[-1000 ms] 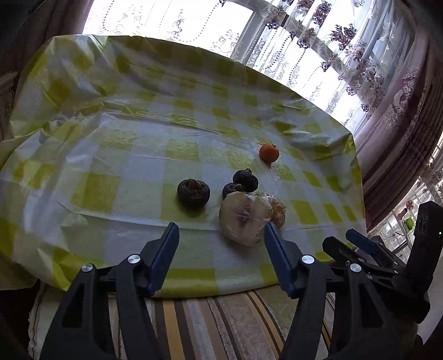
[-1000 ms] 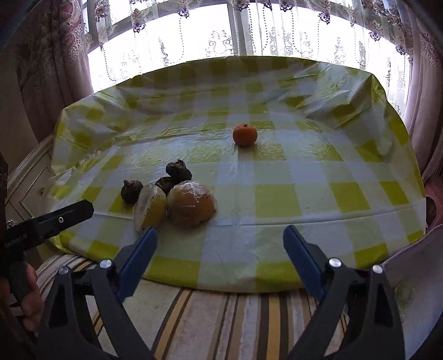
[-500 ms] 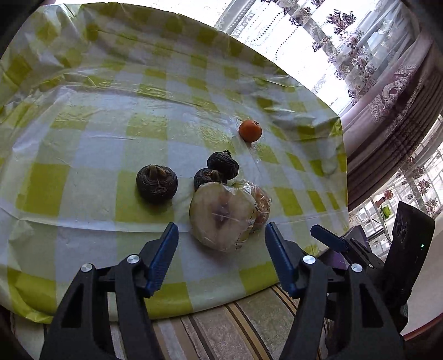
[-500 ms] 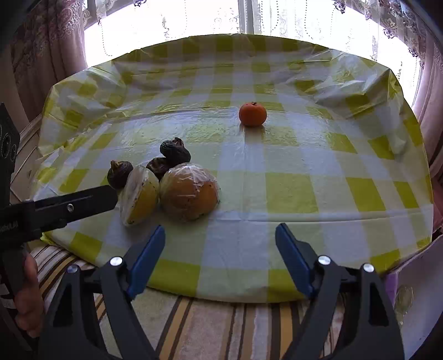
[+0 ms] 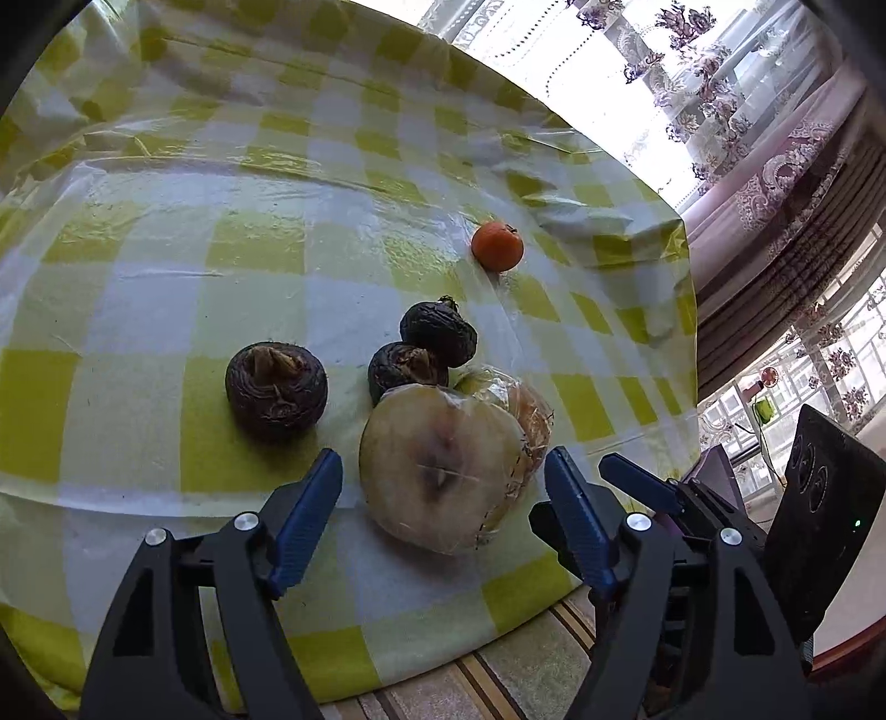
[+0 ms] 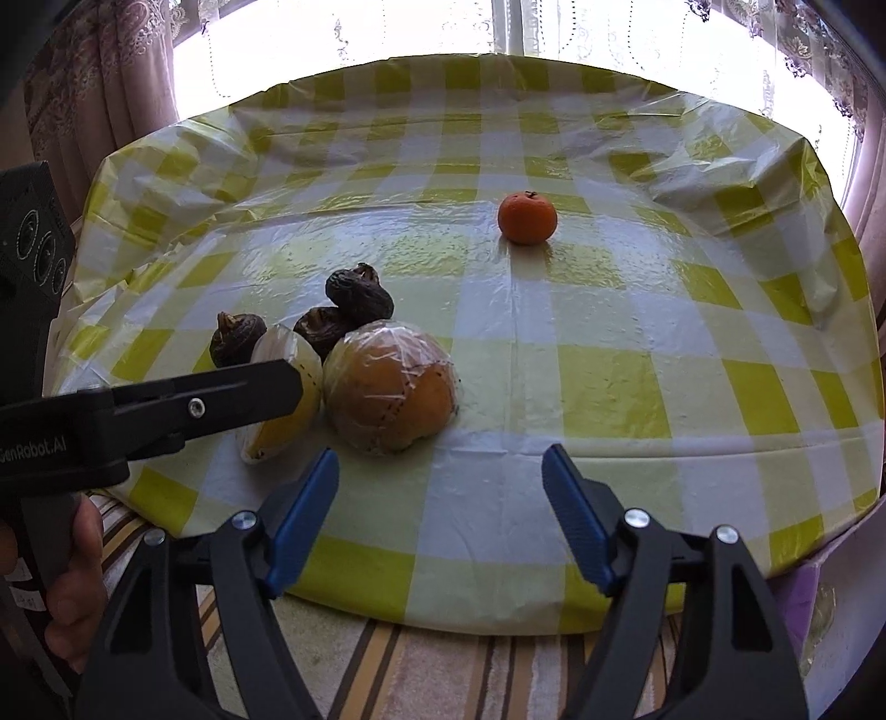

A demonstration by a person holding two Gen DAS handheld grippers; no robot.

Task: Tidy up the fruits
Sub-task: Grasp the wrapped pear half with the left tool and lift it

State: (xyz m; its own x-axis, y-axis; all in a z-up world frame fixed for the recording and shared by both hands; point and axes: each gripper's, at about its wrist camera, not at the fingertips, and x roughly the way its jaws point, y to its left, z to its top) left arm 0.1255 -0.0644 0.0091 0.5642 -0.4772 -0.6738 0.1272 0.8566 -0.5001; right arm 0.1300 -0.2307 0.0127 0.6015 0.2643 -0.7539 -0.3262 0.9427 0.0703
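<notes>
The left gripper [image 5: 443, 493] hangs low at the near edge of the surface [image 5: 166, 288], its blue-padded jaws apart and opening, with the near part of a wrapped half fruit [image 5: 443, 476] lying between the fingertips; the pads do not press on it. That half fruit shows its pale cut face under clear film. Touching it on the far right side is a second wrapped half fruit [image 6: 390, 387], its orange-brown rounded skin up. Just beyond the pair sit two dark wrinkled fruits [image 5: 437, 332] close together, the nearer one against the cut half, and a third dark wrinkled fruit [image 5: 276, 382] stands apart to the left. Farther off and to the right, well away from the cluster, a small orange [image 5: 497, 246] rests alone.

The right gripper [image 6: 440, 487] hovers over the near edge just right of the wrapped halves, its jaws apart and closing, with only bare tablecloth between them. In its view the left gripper reaches in from the left, one black finger crossing in front of the cut half, and a hand [image 6: 72, 581] grips its handle.

A yellow-and-white checked plastic cloth covers the surface, and lace curtains [image 6: 360, 33] hang at the bright window beyond
</notes>
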